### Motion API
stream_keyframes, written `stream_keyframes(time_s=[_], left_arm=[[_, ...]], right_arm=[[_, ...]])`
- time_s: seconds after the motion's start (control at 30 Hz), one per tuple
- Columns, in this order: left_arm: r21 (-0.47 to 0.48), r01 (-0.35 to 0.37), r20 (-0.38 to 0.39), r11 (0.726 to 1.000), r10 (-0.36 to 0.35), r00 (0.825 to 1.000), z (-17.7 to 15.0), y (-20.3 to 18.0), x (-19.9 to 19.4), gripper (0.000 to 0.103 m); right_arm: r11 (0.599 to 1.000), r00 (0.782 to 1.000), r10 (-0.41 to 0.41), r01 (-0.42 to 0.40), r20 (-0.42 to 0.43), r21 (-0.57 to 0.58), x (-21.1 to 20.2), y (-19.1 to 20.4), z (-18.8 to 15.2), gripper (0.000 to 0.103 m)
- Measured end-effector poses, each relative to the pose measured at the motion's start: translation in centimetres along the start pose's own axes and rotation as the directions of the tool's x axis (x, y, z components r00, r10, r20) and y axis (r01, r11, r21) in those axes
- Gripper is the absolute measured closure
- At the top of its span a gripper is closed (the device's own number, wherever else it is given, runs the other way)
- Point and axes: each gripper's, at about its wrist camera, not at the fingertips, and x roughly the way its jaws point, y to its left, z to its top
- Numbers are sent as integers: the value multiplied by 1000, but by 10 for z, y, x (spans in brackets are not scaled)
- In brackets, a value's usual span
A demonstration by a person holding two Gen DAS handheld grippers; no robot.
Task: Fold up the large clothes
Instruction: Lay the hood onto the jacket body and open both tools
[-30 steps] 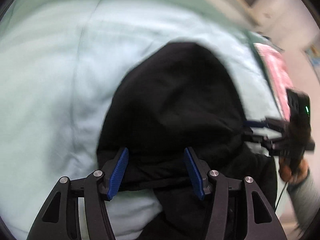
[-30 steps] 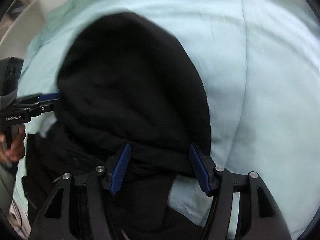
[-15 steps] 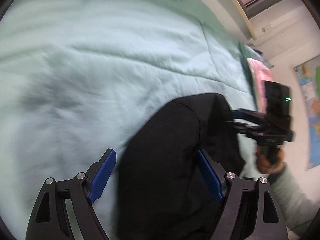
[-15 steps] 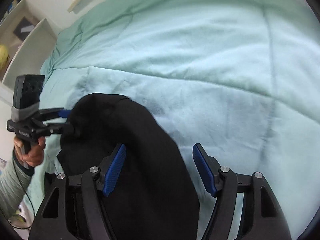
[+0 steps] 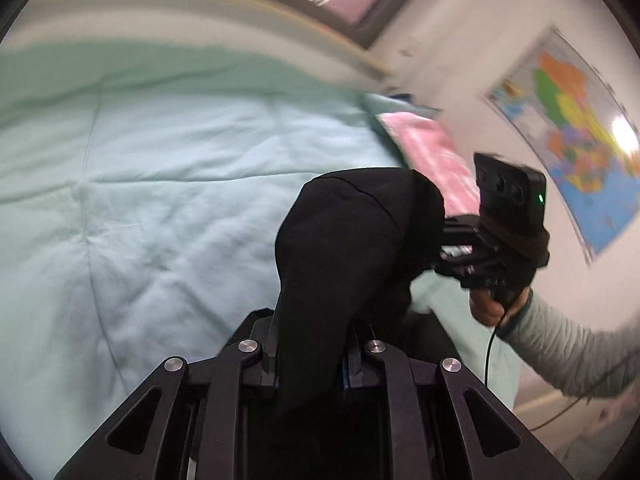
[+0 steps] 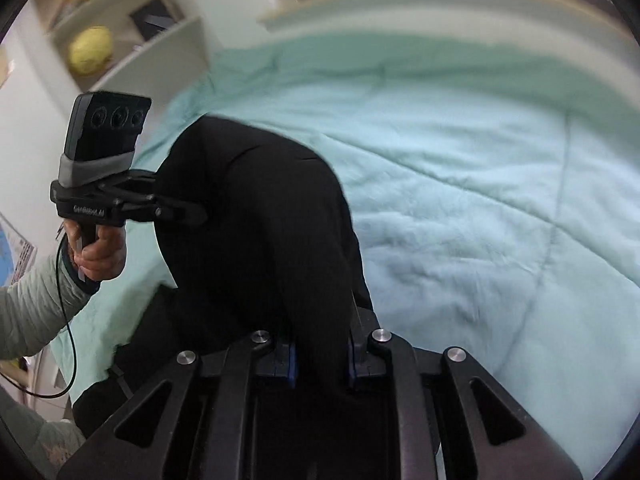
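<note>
A black garment [image 5: 352, 240] hangs lifted above the pale green quilt [image 5: 180, 200], stretched between both grippers. In the left wrist view my left gripper [image 5: 308, 360] has its jaws closing, with a bunched fold of the garment pinched between the pads. My right gripper [image 5: 444, 240] grips the garment's far edge at the right. In the right wrist view the right gripper [image 6: 320, 360] is shut on another fold of the black garment [image 6: 256, 216]. The left gripper [image 6: 192, 212] bites the cloth at the left, held by a hand [image 6: 96, 252].
The quilt [image 6: 480, 200] covers the whole bed. A pink pillow [image 5: 432, 156] lies at the bed's right end under a wall map [image 5: 568, 128]. A white shelf [image 6: 140, 40] with a yellow object [image 6: 90, 54] stands past the bed's left end. Cables trail from both handles.
Both grippers were open around the garment lying on the quilt. They have closed on it and risen, pulling the cloth up off the bed; more wall and shelf show.
</note>
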Motion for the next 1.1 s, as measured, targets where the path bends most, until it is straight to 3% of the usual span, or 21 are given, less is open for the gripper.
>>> stream_keyframes(time_s=[0.17, 0.4, 0.57, 0.7, 0.77, 0.87, 1.0, 1.03, 1.1], left_arm=[[111, -46, 2, 993, 46, 999, -52, -86, -41, 83], [131, -146, -58, 981, 155, 986, -140, -144, -62, 80], [98, -278, -175, 956, 291, 940, -220, -150, -28, 79], [79, -332, -247, 940, 341, 907, -278, -156, -15, 79], [87, -371, -259, 924, 381, 888, -290, -163, -23, 78], [39, -329, -241, 943, 329, 913, -290, -168, -54, 66], [-11, -297, -132, 955, 293, 947, -259, -172, -100, 61], [-34, -275, -76, 961, 272, 959, -244, -172, -111, 59], [-121, -178, 52, 976, 186, 981, -216, -166, -126, 44]], right_arm=[[998, 998, -47, 48, 49, -28, -67, 65, -48, 82], [987, 990, -141, 140, -1, -83, -104, 144, -137, 82], [963, 963, -250, 237, -98, -131, -84, 176, -198, 79], [972, 948, -230, 212, -220, -102, -68, 180, -247, 77], [977, 940, -215, 204, -265, -68, -68, 179, -263, 77], [981, 942, -191, 196, -276, -7, -87, 175, -270, 77], [985, 975, -156, 166, -161, 54, -136, 172, -242, 72], [987, 983, -139, 147, -119, 65, -146, 173, -231, 67], [989, 993, -118, 120, -22, 85, -161, 176, -203, 46]])
